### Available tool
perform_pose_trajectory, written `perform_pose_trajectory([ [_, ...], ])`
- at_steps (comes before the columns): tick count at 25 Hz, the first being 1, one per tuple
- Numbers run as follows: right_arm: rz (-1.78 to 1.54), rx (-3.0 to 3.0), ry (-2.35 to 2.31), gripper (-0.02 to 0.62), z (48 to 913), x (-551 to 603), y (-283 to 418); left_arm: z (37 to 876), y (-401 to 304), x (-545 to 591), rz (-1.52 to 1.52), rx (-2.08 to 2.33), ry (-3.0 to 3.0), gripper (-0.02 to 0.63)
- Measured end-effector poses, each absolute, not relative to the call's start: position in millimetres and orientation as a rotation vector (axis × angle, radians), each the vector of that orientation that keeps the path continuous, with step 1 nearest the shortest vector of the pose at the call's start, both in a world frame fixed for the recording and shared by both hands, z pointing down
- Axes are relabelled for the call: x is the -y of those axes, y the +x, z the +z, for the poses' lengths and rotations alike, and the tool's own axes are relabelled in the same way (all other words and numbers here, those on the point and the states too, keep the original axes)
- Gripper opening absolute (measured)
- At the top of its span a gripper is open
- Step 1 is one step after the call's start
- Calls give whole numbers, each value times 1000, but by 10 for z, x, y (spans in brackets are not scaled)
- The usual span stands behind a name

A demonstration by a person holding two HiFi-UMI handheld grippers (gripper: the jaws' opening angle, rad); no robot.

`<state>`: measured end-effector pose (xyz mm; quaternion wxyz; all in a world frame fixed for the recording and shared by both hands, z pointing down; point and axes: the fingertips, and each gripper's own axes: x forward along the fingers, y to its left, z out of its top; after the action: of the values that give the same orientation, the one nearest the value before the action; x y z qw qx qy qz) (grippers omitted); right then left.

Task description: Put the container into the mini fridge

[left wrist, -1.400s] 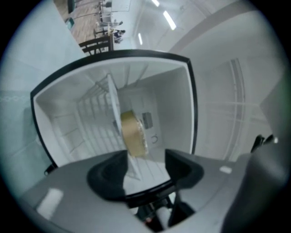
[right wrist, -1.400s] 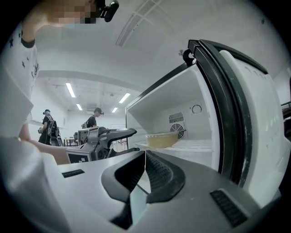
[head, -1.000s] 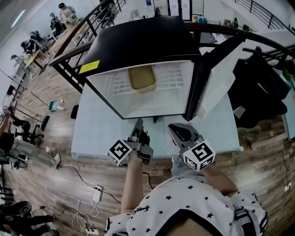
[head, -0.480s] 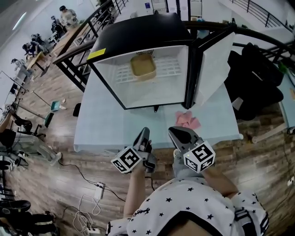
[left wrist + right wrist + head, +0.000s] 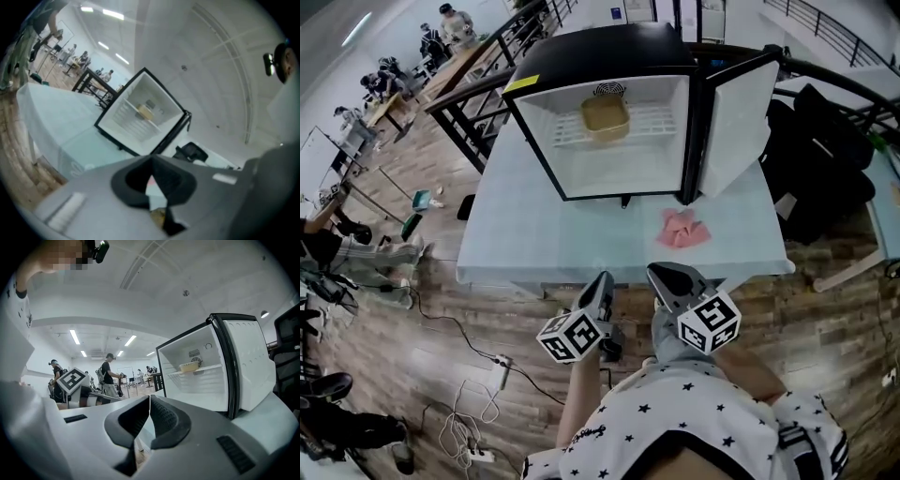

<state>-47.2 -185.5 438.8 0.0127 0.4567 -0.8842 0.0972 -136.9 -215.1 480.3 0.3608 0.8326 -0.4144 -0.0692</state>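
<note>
Container [image 5: 606,116] on fridge [image 5: 581,52] shelf | your left tool [image 5: 601,284], right tool [image 5: 664,277] closed, empty | nudge door [image 5: 737,117] shut gently.

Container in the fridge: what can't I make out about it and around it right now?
- Container: too small in every view to tell contents or lid.
- Pink cloth: left gripper view is blurred, and the fingers cover most of it.
- Door: outer face turned away in every view.
</note>
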Motion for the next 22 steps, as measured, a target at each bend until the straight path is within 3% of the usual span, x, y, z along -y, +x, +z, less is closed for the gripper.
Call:
perform_pose_trajectory([
  [22, 296, 2797, 1345, 20, 4467, 1475, -698, 4960, -1627, 1640, -195, 1104, 2119, 6],
])
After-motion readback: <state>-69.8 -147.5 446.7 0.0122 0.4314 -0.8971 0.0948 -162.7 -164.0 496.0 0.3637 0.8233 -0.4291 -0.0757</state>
